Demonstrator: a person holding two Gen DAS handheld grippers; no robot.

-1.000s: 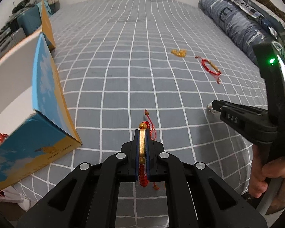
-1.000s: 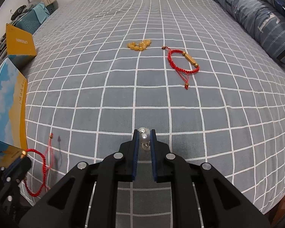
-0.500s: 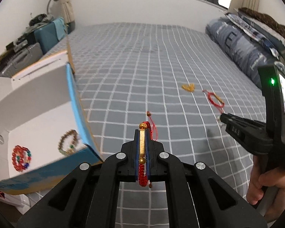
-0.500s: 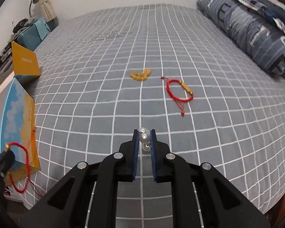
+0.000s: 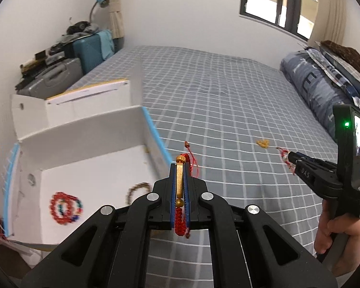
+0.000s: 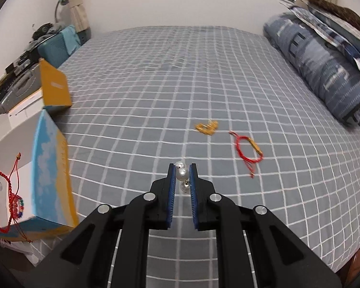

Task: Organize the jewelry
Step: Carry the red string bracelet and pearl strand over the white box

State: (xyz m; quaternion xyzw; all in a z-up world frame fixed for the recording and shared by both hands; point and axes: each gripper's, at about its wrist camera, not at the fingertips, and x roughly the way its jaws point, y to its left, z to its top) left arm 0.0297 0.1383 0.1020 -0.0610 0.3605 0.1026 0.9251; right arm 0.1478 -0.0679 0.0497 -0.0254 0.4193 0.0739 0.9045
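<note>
My left gripper (image 5: 179,165) is shut on a red cord bracelet with a gold bar (image 5: 180,182), held in the air beside the open white box (image 5: 88,165). Inside the box lie a red beaded bracelet (image 5: 64,207) and a brown beaded bracelet (image 5: 135,190). My right gripper (image 6: 182,166) is shut on a pearl piece (image 6: 182,173) above the bed. The right gripper also shows in the left wrist view (image 5: 291,157). On the bed lie an amber bead bracelet (image 6: 207,127) and a second red cord bracelet (image 6: 248,150).
The box has blue and yellow outer walls (image 6: 51,168) and stands at the bed's left edge (image 5: 153,129). A yellow lid (image 6: 54,88) stands behind it. Suitcases (image 5: 60,72) are stacked at the left wall. A rolled grey quilt (image 6: 324,72) lies along the right side.
Both grippers have risen from the bed with their pieces. My left gripper has moved left toward the box, so the box's inside has come into view.
</note>
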